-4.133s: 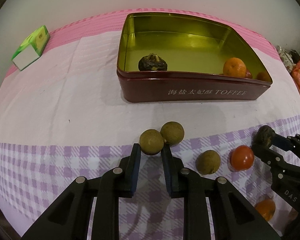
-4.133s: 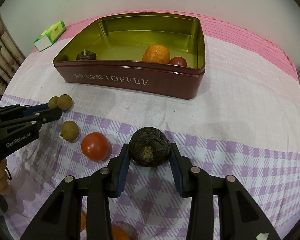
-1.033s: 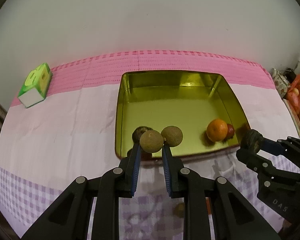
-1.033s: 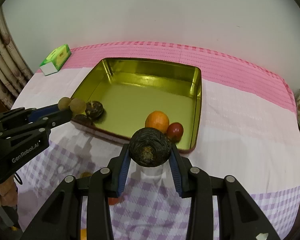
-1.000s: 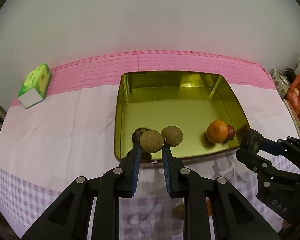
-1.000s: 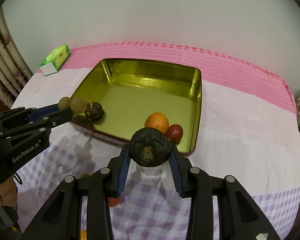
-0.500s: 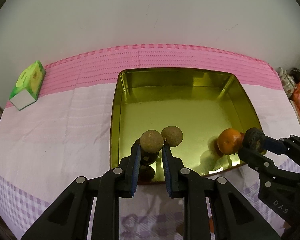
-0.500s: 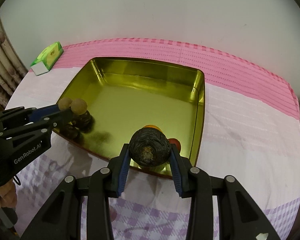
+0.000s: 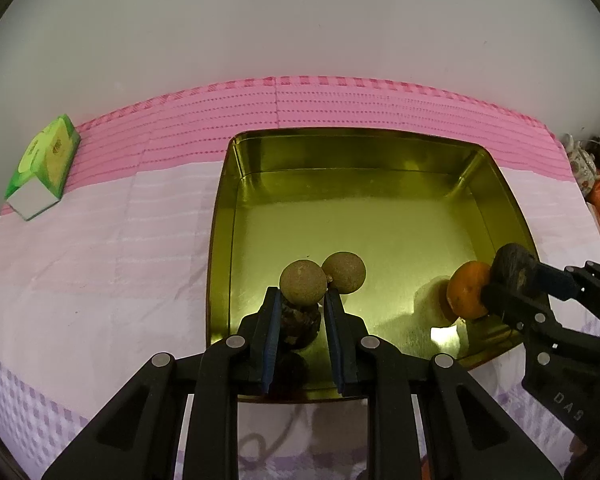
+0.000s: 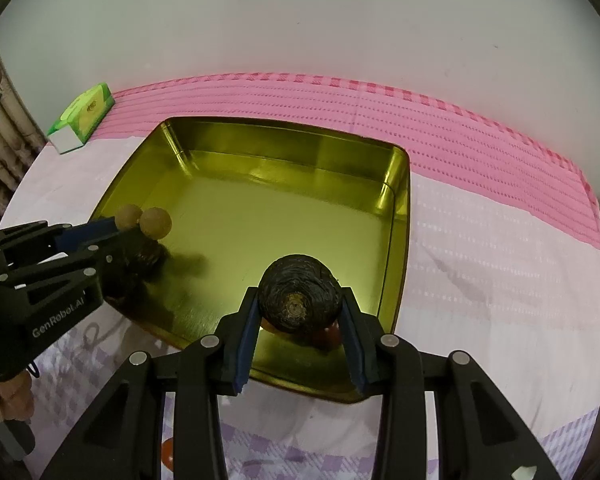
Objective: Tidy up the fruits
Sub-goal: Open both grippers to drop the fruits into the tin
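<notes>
Placement calls for lowering each fruit close to the tin's [image 9: 220, 240] gold floor before the jaws part, so nothing rolls. Left claw [image 9: 302, 300], at lower centre of its view, is clamped on a brown longan [image 9: 302, 282] whose twin [image 9: 344, 273] hangs beside it, above a dark fruit [image 9: 300, 326] in the tin. Right claw [image 10: 297, 312] grips a dark water chestnut [image 10: 298, 299] over the tin's near right corner, above the orange [image 9: 466, 295].

Glossy gold metal tin [image 9: 224, 216]; matt woven tablecloth [image 9: 100, 264]
</notes>
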`<action>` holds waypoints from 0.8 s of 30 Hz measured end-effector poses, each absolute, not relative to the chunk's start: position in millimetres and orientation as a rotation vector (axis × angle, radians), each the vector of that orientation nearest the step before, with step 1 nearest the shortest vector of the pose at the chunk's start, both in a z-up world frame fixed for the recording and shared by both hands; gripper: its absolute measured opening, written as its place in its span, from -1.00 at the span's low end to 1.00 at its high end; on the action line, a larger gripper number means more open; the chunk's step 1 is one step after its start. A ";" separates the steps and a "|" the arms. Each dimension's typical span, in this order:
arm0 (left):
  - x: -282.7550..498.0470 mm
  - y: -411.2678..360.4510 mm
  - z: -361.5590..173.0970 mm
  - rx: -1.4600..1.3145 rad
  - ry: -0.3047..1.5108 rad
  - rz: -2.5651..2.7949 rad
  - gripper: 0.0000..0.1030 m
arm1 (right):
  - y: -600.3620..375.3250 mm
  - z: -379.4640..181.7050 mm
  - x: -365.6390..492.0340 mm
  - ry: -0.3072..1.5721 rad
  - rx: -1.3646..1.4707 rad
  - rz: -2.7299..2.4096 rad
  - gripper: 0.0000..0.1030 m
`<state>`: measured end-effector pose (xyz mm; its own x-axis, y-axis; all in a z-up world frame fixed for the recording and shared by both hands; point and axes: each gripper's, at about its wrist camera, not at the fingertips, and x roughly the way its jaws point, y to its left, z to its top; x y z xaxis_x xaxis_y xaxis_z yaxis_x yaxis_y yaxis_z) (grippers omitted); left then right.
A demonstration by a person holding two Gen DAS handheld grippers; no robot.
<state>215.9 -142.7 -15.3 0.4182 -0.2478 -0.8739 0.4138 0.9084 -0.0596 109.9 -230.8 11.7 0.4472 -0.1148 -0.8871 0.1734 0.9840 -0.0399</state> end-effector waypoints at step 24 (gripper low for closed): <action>201.1 -125.5 -5.0 0.178 1.065 -0.405 -0.54 | -225.6 26.4 104.6 1.070 0.063 -0.182 -0.26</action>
